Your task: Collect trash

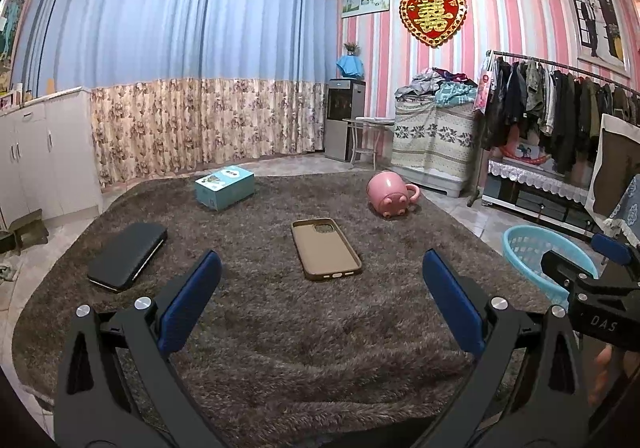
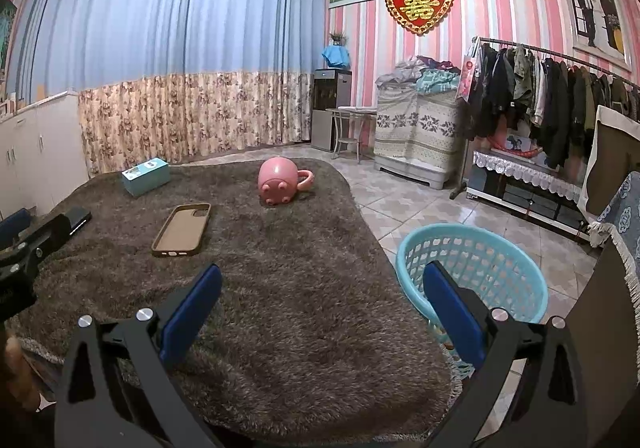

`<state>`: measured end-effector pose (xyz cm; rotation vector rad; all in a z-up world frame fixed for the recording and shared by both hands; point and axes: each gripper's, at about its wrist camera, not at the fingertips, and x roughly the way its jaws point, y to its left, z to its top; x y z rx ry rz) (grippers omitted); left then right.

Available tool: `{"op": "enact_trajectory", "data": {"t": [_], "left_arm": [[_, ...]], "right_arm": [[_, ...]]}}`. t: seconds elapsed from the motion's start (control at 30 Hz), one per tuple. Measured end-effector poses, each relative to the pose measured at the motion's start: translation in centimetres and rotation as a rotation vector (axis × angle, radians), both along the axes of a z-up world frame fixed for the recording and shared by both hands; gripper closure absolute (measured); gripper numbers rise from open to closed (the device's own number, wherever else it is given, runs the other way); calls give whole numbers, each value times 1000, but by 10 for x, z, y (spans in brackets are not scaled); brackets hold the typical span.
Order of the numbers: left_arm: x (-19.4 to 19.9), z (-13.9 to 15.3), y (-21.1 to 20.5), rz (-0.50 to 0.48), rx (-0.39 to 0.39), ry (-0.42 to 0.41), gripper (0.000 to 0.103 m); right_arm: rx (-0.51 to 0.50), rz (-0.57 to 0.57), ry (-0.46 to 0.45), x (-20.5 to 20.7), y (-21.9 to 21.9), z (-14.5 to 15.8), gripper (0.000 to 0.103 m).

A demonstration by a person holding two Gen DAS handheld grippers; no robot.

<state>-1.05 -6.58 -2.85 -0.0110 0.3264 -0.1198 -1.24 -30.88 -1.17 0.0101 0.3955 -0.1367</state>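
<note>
Both the left gripper [image 1: 322, 290] and right gripper [image 2: 322, 302] hover spread and empty; the next move likely reaches for the phone case [image 1: 326, 249] at frame centre, bound for the basket [image 2: 472, 272] at lower right.

A lived-in room of a home: pink striped wallpaper [image 1: 500, 8] with a red heart wedding ornament [image 1: 433, 17], long blue and floral curtains [image 1: 180, 68], a rail of hanging clothes [image 1: 560, 104], white cabinets [image 1: 40, 152], a tiled floor [image 2: 440, 200] and a shaggy brown rug [image 1: 280, 328].
</note>
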Motion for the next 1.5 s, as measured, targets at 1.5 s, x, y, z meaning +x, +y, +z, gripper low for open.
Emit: {"op": "enact_trajectory", "data": {"t": [1.5], "left_arm": [[-4,6,0,5,19,-26,5]], "right_arm": [[-1,-1,-13,-2,0,-2,4]]}}
